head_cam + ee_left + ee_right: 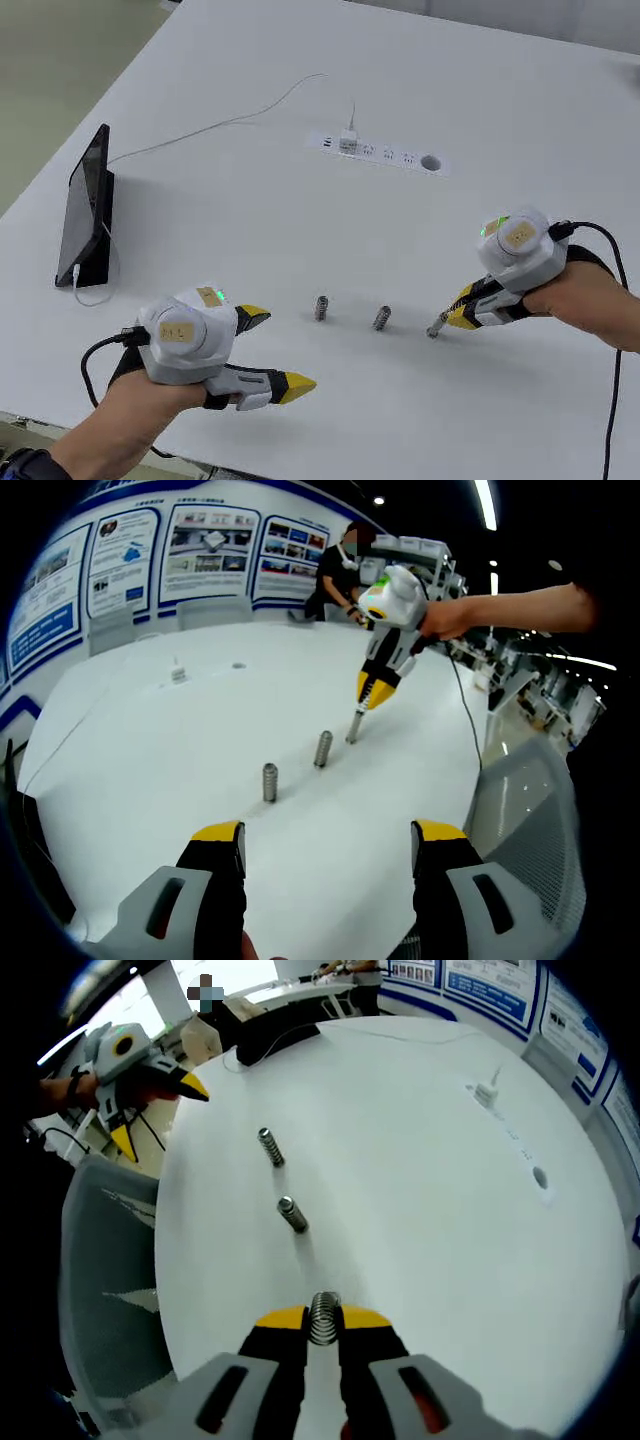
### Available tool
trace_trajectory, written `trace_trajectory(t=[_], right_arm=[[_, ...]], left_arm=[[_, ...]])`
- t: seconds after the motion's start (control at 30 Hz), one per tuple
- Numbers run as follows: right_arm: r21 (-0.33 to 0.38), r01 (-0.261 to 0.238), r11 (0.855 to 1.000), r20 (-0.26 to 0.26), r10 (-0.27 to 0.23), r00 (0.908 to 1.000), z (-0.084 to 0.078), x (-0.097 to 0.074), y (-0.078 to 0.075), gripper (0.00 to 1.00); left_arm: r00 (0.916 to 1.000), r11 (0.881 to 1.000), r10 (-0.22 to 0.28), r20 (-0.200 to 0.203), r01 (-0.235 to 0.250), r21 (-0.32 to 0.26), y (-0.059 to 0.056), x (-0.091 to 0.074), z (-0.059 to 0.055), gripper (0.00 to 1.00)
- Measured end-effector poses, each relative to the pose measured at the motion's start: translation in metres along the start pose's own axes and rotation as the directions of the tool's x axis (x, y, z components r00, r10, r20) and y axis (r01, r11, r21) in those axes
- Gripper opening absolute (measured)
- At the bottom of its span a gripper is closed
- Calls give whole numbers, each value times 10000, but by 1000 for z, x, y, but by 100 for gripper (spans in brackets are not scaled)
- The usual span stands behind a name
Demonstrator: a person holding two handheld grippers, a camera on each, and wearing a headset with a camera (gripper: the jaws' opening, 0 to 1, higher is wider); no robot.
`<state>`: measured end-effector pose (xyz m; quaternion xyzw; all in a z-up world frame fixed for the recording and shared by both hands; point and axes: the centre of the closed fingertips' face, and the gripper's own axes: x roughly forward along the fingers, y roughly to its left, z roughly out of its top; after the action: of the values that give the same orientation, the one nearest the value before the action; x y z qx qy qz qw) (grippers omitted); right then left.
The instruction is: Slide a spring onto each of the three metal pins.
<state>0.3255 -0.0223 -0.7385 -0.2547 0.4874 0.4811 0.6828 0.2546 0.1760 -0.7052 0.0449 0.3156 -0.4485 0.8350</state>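
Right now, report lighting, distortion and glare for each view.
Head view: even light, faint soft shadow by a standing spring, straight lines. Left gripper view: fisheye bends the table; ceiling lights glare top right. Right gripper view: same bending; held spring sharp, top left washed out.

The left pin (321, 307) and middle pin (382, 317) are stood up spring-wrapped, slightly apart; the third spring (321, 1308) is clamped in the right gripper (322, 1320).

A broad white desk (300, 230) stretches ahead of the left gripper (328, 832). Beyond its far edge stands a wall of blue-and-white poster panels (200, 550); light strips (487, 500) glow overhead. A grey mesh chair (530, 800) sits right of this gripper, beside the desk.
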Motion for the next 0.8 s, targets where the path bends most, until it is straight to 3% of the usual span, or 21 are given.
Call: trace_trajectory(t=[0.8], right_arm=[[-778,79,9969,-551,-122,9984,0,18,-2,13]], left_arm=[[9999,9999,123,45,-122,-79,6,-5,1,69]])
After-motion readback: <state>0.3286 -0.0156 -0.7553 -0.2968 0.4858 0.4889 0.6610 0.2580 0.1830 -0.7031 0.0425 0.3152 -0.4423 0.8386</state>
